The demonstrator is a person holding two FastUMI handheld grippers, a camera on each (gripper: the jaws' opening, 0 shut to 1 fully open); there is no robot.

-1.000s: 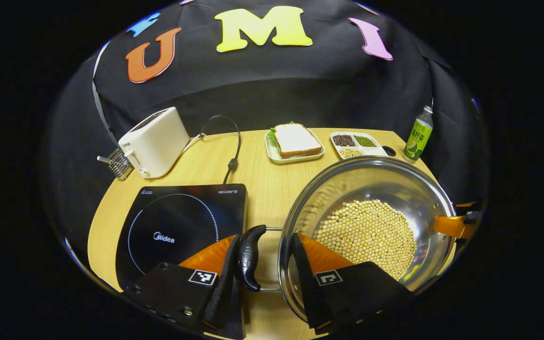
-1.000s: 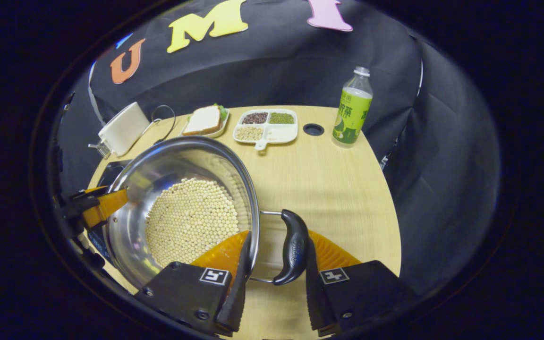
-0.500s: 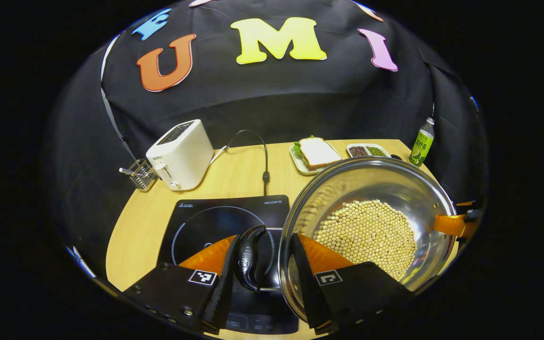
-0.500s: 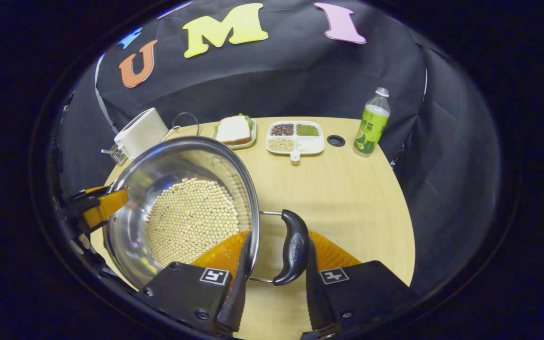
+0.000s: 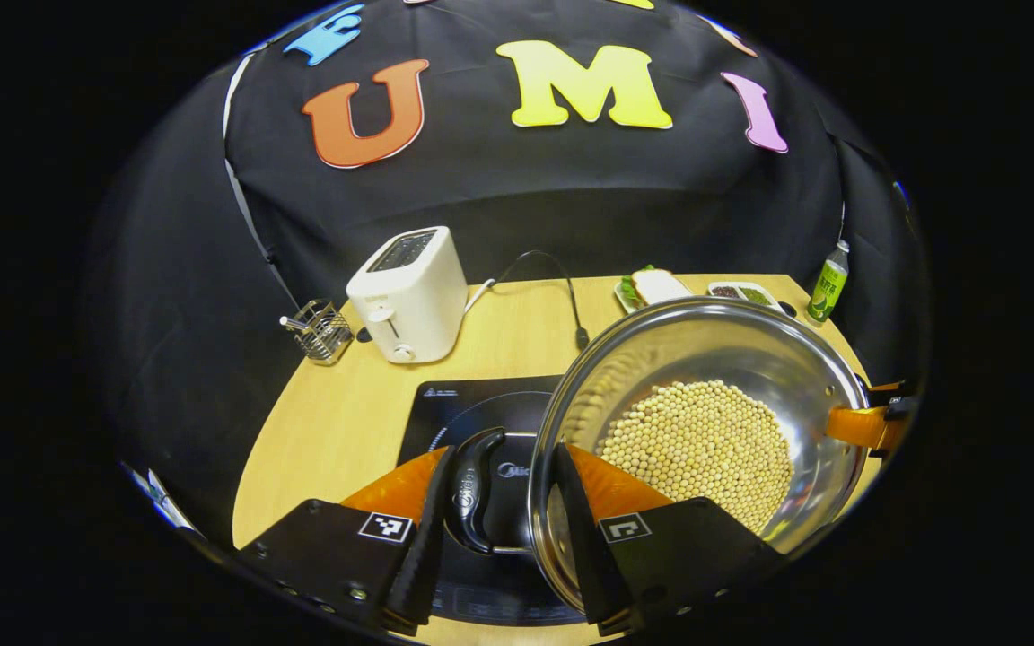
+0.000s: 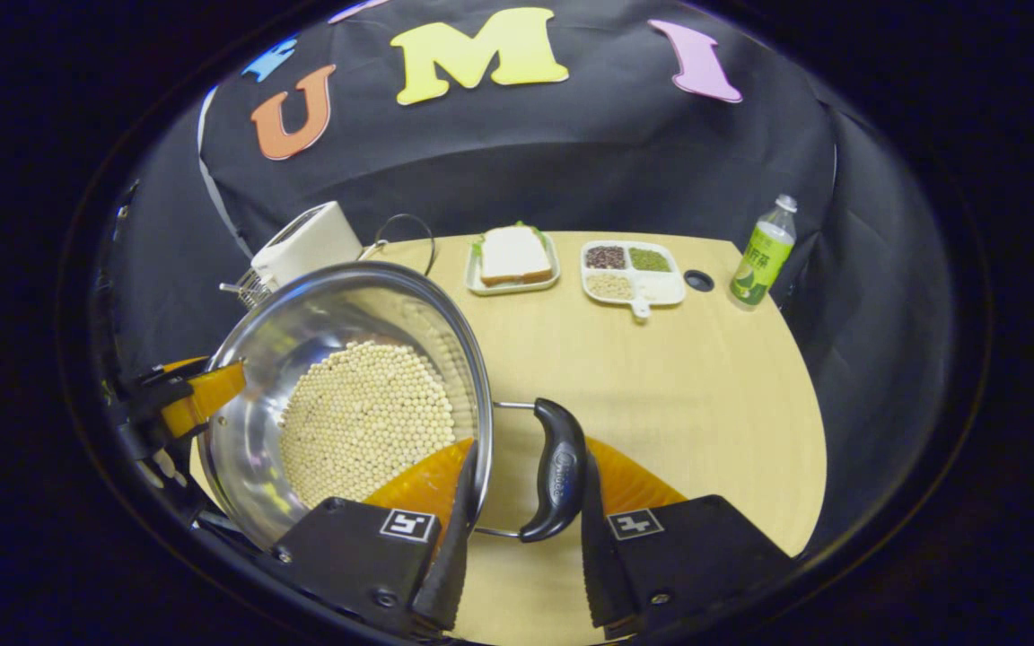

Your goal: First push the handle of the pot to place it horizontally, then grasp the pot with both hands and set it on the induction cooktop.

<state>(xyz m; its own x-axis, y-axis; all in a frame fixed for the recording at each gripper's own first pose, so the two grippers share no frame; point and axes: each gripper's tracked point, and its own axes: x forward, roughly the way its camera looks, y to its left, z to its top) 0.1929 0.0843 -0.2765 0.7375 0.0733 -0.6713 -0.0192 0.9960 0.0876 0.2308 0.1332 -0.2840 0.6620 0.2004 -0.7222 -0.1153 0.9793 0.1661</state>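
Observation:
A steel pot (image 5: 705, 350) with pale beans (image 5: 696, 444) in it is held by both side handles. My left gripper (image 5: 504, 450) is shut on the pot's black left handle (image 5: 470, 489), one finger outside it and the other inside the rim. My right gripper (image 6: 529, 453) clamps the black right handle (image 6: 557, 471) and rim the same way. The pot (image 6: 302, 332) hangs over the right part of the black induction cooktop (image 5: 468, 408); I cannot tell whether it touches it. Each gripper shows across the pot in the other's view: the right gripper (image 5: 867, 423), the left gripper (image 6: 185, 399).
A white toaster (image 5: 409, 292) and a wire rack (image 5: 319, 330) stand at the table's back left, with a black cable (image 5: 566, 292) running to the cooktop. A sandwich plate (image 6: 512, 260), a divided dish (image 6: 629, 274) and a green bottle (image 6: 759, 256) line the back edge.
Both grippers have carried the pot leftward, from bare table beside the cooktop to over its right part. Their grip on the handles is unchanged.

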